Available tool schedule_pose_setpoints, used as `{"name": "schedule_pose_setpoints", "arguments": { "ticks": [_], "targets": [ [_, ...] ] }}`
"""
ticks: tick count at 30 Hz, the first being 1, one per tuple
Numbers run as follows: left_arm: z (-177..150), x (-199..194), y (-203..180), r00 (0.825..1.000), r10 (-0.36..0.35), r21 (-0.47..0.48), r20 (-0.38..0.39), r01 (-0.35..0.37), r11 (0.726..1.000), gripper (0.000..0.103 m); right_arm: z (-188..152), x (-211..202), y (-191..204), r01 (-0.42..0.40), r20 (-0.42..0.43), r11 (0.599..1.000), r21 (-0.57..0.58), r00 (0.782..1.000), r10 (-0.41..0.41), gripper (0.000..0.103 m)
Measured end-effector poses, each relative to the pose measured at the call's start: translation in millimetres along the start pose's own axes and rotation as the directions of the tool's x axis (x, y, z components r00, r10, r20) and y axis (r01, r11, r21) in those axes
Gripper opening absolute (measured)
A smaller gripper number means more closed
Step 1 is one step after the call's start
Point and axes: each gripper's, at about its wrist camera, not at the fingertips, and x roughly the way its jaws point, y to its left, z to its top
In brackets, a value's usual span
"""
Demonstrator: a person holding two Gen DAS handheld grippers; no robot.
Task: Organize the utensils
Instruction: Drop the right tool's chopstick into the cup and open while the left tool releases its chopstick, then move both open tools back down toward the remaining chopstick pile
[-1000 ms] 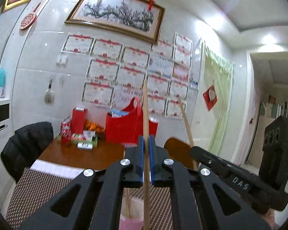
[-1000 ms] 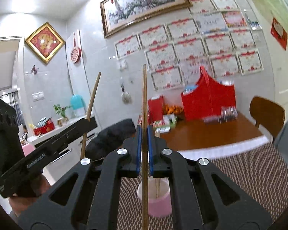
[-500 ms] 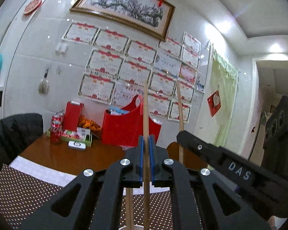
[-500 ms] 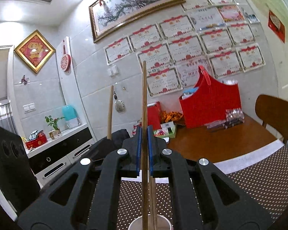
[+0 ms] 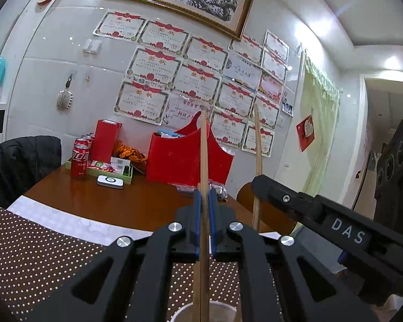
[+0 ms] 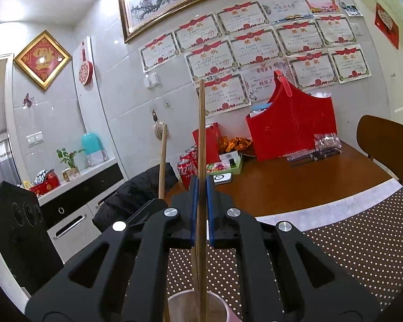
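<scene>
My left gripper [image 5: 204,196] is shut on an upright wooden chopstick [image 5: 203,147]. Its lower end reaches down into a white-rimmed cup [image 5: 225,311] at the bottom edge. Another stick [image 5: 197,292] stands in the cup beside it. To the right, my right gripper [image 5: 256,185] holds a second chopstick [image 5: 258,139] upright. In the right wrist view that gripper [image 6: 201,185] is shut on its chopstick [image 6: 201,134], whose lower end enters the cup [image 6: 223,304]. The left gripper [image 6: 158,201] and its chopstick [image 6: 162,161] show just to the left.
The cup stands on a brown dotted placemat [image 5: 40,257] over a wooden table [image 5: 121,204]. At the back are a red basket [image 5: 185,158], cola cans [image 5: 79,158] and a green tray. A wooden chair [image 6: 387,139] is at the right, a black jacket [image 5: 21,161] at the left.
Both grippers have sunk with their chopsticks, and the two sticks have drawn closer together. The cup has slid to the bottom edge, right under the jaws. Both grips stay shut.
</scene>
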Motion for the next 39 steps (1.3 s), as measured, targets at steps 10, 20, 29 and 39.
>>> {"name": "schedule_pose_setpoints", "arguments": {
  "ticks": [10,20,29,39],
  "targets": [
    [17.3,-43.7,-6.6,0.997,0.065,0.043,0.046,-0.067,0.997,0.081,13.5,-39.8,-9.8,0.026,0.054,0.999,0.042,0.998,-0.029,0.095],
    [39.9,-109.1,-36.7,0.980,0.196,0.136,0.045,-0.200,0.970,0.095,22.9,-104.8,-12.7,0.113,0.027,0.993,0.042,0.993,-0.115,0.097],
    [38.9,-177.8,-67.6,0.974,0.227,0.209,0.027,-0.227,0.951,0.097,17.3,-179.2,-4.9,0.141,-0.003,0.990,0.023,0.990,-0.141,0.097],
    [21.7,-233.2,-89.3,0.966,0.258,0.249,-0.015,-0.246,0.937,0.097,4.1,-249.0,-3.5,0.172,-0.022,0.985,0.015,0.985,-0.171,0.097]
  ]
}}
